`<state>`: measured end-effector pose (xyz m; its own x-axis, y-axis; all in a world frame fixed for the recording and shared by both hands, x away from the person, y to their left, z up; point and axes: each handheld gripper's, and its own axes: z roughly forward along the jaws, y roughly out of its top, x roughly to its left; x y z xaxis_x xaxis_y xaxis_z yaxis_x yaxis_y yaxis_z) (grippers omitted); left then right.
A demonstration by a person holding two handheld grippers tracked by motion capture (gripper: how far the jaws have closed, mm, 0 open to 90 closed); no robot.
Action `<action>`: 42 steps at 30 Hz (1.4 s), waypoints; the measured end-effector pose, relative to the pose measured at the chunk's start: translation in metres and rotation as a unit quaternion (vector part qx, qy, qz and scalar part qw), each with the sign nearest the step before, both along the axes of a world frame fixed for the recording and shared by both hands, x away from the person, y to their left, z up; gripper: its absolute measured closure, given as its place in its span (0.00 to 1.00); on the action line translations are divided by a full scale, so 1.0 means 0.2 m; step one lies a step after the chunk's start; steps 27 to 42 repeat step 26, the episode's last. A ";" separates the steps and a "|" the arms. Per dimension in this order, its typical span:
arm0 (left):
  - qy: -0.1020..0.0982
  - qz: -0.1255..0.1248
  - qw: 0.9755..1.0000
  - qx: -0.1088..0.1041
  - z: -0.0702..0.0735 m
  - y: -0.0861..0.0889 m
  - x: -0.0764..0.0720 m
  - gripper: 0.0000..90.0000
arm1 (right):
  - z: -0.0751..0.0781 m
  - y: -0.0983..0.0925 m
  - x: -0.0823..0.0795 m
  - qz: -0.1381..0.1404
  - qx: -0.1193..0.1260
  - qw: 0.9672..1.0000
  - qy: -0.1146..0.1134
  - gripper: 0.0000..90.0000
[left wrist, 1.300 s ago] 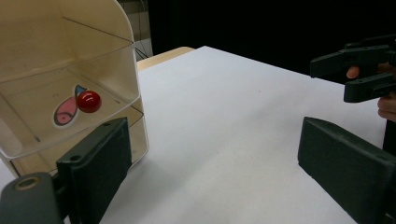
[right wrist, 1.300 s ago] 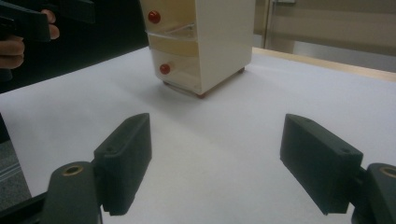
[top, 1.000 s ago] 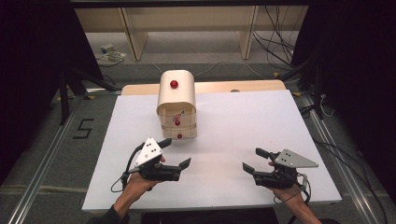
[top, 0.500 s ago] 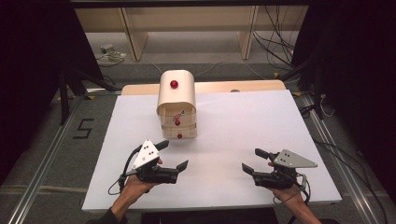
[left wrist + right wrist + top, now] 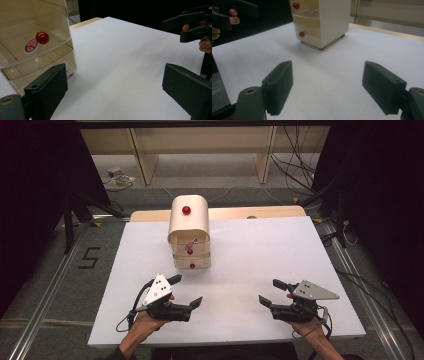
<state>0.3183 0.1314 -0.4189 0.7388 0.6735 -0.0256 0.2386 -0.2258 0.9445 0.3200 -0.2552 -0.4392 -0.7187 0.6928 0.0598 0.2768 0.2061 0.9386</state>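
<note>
White desk fills the middle of the high view, dark floor and cables around it, wooden shelf legs at the top of the frame.

Cabinet: small, cream, rounded top, upright at centre frame, slightly above the middle, on the far half of the desk. Red knob on the upper front. Two drawers below, each with a red knob; the upper drawer sticks out a little from the body. Left tool view: that drawer shows clear walls, a red knob and a pink sticker beside it, at upper left of the frame.

Left tool: lower left of the high view, held in a hand, just below the cabinet in frame, apart from it. Jaws spread wide, nothing between them. Grey three-cornered plate on top, cable trailing at its left.

Right tool: lower right of the high view, well apart from the cabinet. Jaws released, wide gap, bare desk between them in its own view; cabinet at the top centre of that view, lower drawer shut.

Tools well apart from each other; neither touches anything.
</note>
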 end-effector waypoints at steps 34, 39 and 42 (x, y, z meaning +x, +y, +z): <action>-0.004 0.006 1.000 -0.007 0.00 0.01 0.01 0.06 | 0.00 0.00 0.00 -0.002 -0.002 1.000 0.001 0.28; -0.004 0.006 1.000 -0.007 0.00 0.01 0.01 0.06 | 0.00 0.00 0.00 -0.002 -0.002 1.000 0.001 0.28; -0.004 0.006 1.000 -0.007 0.00 0.01 0.01 0.06 | 0.00 0.00 0.00 -0.002 -0.002 1.000 0.001 0.28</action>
